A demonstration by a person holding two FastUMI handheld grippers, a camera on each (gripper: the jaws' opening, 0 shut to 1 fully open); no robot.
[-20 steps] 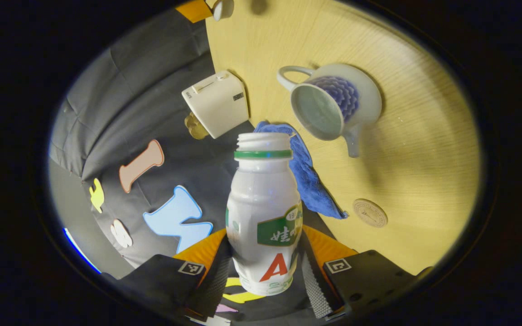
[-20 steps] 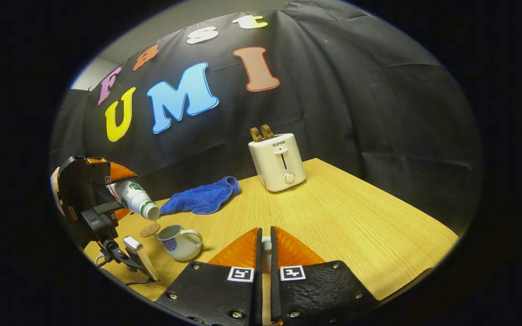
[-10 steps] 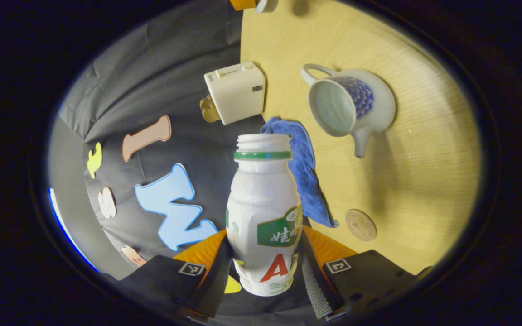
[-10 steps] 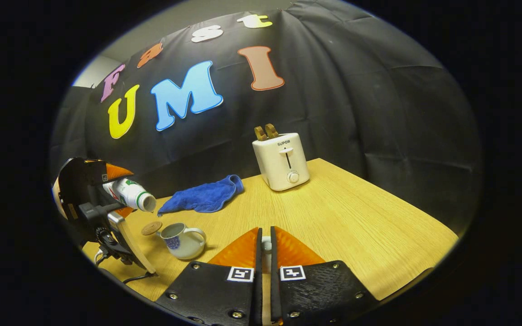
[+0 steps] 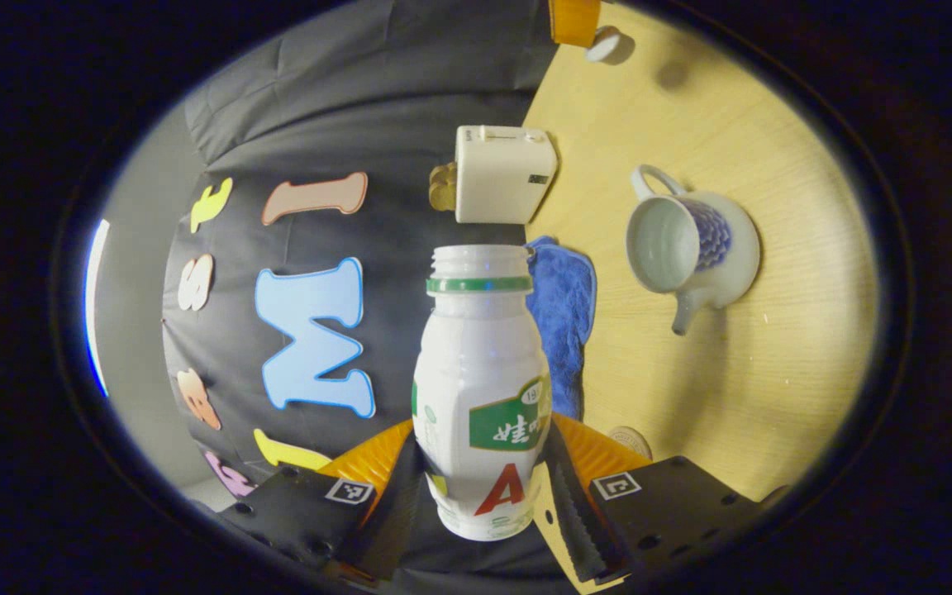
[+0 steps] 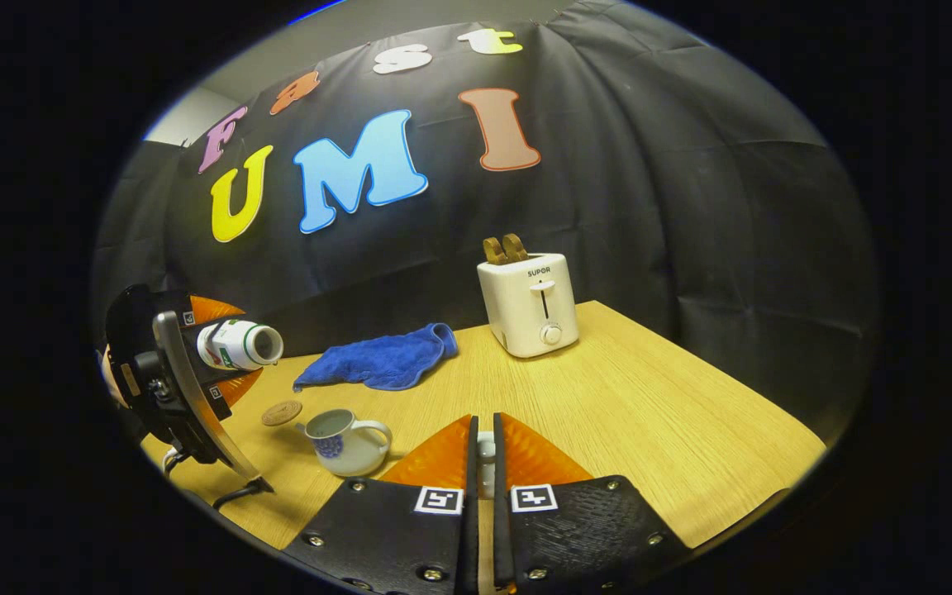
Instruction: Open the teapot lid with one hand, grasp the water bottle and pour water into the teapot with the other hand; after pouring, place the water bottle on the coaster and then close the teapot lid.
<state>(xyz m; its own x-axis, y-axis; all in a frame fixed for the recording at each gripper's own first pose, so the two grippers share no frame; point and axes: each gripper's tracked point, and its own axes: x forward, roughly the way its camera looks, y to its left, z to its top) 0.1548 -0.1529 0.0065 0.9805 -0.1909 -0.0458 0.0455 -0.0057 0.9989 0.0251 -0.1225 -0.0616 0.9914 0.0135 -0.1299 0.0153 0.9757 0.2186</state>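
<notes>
The left gripper [image 5: 484, 504] clamps a white plastic water bottle [image 5: 482, 388], lying roughly level. The round cork coaster [image 6: 281, 412] sits lower left, just below it. The right gripper [image 6: 484, 463] pinches the small white teapot lid [image 6: 485, 450].

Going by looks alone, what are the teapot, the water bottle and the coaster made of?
Teapot: probably glazed ceramic, a pale glossy body with a blue scale pattern. Water bottle: likely plastic, milky translucent walls, a threaded neck with a green ring, a printed wrap label. Coaster: a thin matte tan disc, perhaps cork or wood; too small to settle.
</notes>
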